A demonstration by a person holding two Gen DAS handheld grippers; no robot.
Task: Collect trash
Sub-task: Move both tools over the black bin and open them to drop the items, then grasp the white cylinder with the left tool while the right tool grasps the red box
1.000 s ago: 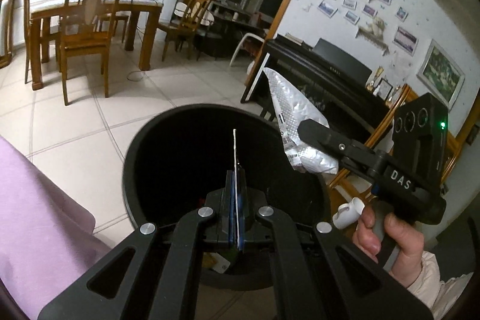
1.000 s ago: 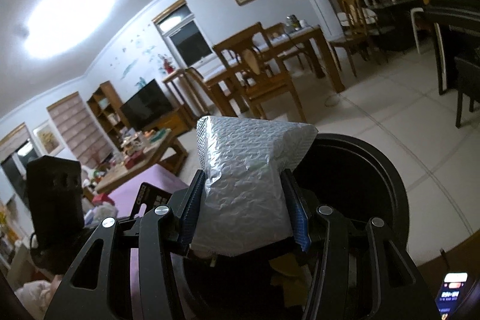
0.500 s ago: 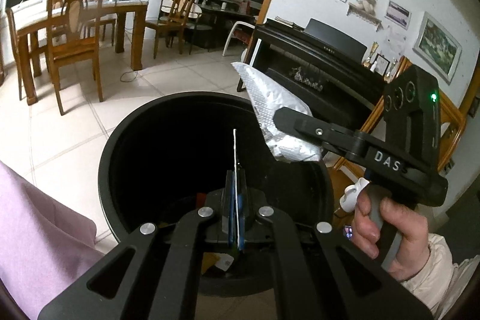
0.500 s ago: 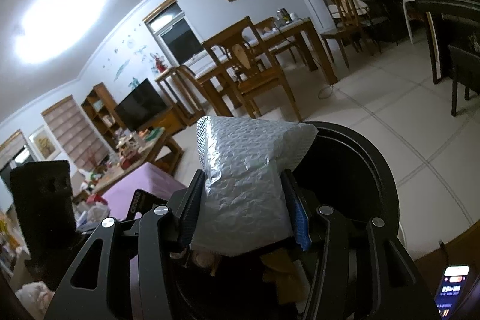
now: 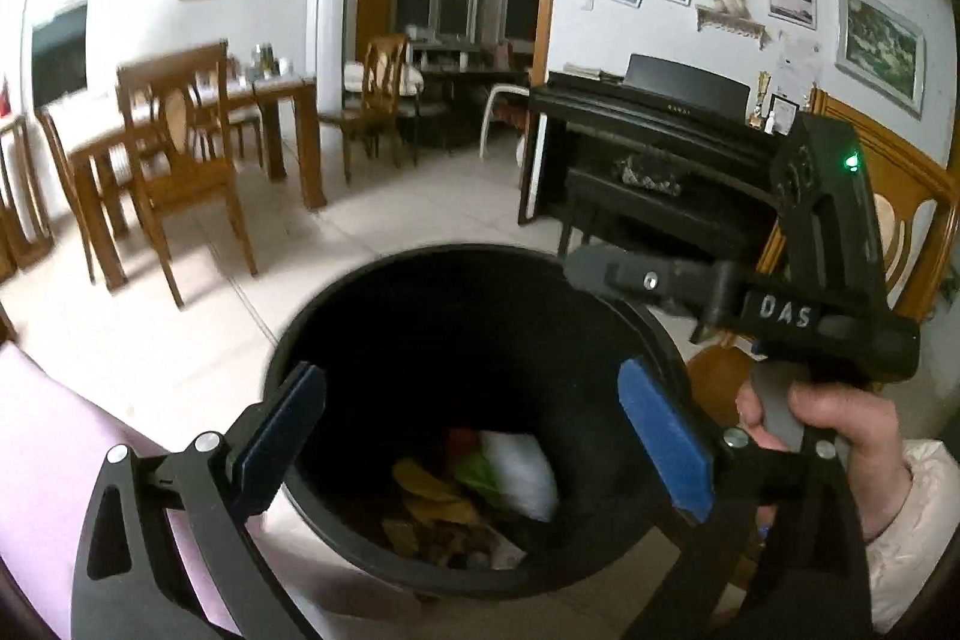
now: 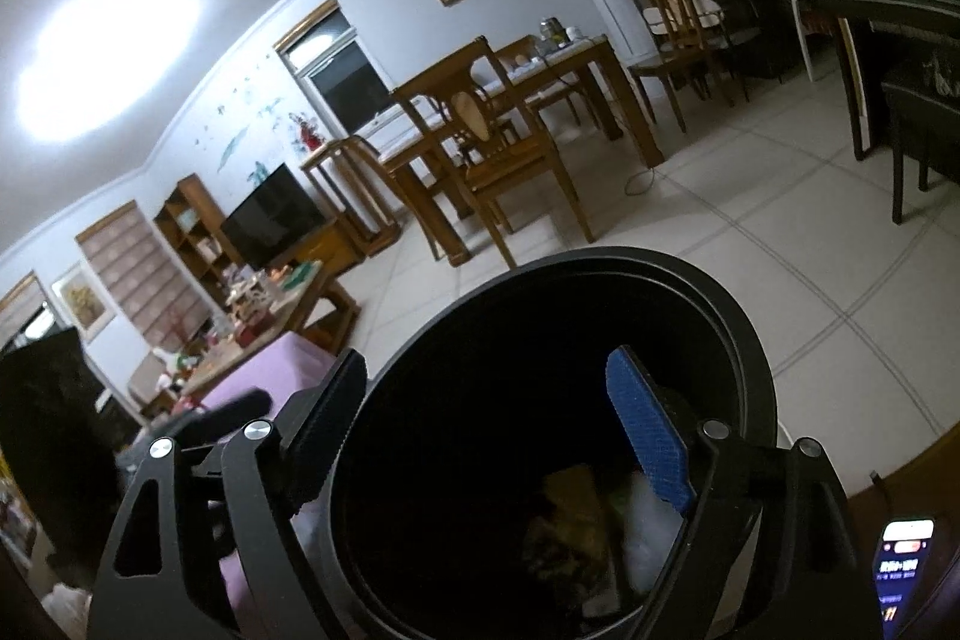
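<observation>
A black round trash bin [image 5: 420, 268] stands on the tiled floor right below both grippers. At its bottom lie a white-silver packet [image 5: 522, 472], yellow scraps [image 5: 432, 496] and bits of green and red. My left gripper [image 5: 474, 430] hangs over the bin's mouth, its jaws opening with nothing between the blue pads [image 5: 666, 448]. My right gripper [image 6: 486, 400] is above the same bin [image 6: 600, 259], its jaws opening and empty too. In the left wrist view a hand [image 5: 834, 430] holds the right gripper [image 5: 585, 271] over the far right rim.
A pink cloth-covered surface [image 5: 48, 460] lies left of the bin. A wooden dining table with chairs [image 5: 180, 148] stands further back, and a black piano [image 5: 660, 142] to the right. A lit phone [image 6: 906, 562] lies at the lower right. A cluttered low table [image 6: 258, 298] is at far left.
Both grippers went from shut to open. The thin white card has left the left gripper and the silver bubble packet has left the right one; a white-silver packet now lies in the bin.
</observation>
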